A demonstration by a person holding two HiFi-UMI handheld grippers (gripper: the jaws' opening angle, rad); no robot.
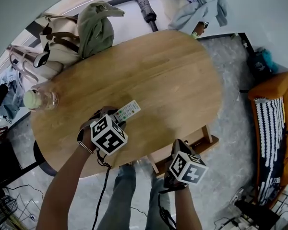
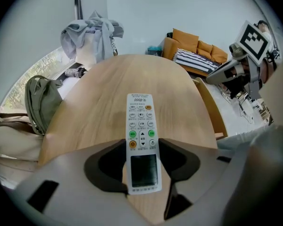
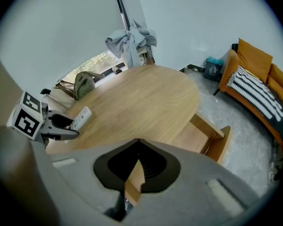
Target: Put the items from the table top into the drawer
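We log both grippers grey-shelled: left gripper [image 2: 141, 144], right gripper [image 3: 138, 142]. Each carries a white cube [image 1: 108, 134] with black square markers. Black cable [image 1: 103, 186] hangs; blue jeans [image 1: 121, 195] worn.

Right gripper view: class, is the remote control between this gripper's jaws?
No: the right gripper has its jaws together with no remote between them; the remote control is held by the left gripper.
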